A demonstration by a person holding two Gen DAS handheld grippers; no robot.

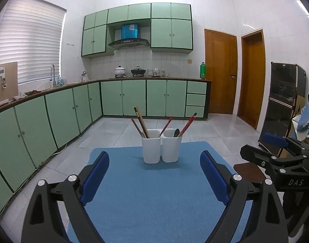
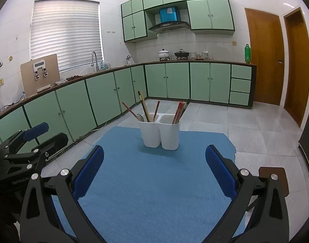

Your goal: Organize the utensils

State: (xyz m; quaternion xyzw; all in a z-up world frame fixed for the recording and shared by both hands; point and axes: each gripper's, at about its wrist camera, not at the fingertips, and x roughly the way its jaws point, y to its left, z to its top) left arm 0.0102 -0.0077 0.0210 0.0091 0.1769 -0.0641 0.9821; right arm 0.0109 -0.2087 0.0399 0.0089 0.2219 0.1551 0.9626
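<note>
White plastic holders point(image 1: 161, 148) are seen side by side, touching, upright at the far end of the blue mat point(image 1: 154, 192), with chopsticks point(image 1: 141, 122) and a spoon point(image 1: 176, 133) standing inside. Both the left gripper point(image 1: 154, 174) and right gripper point(image 2: 154, 170) are held wide apart, nothing gripped, short of the holders.

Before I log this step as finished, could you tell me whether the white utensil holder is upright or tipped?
Upright. The white utensil holder stands flat on the blue mat, with chopsticks leaning out of its open top.
</note>
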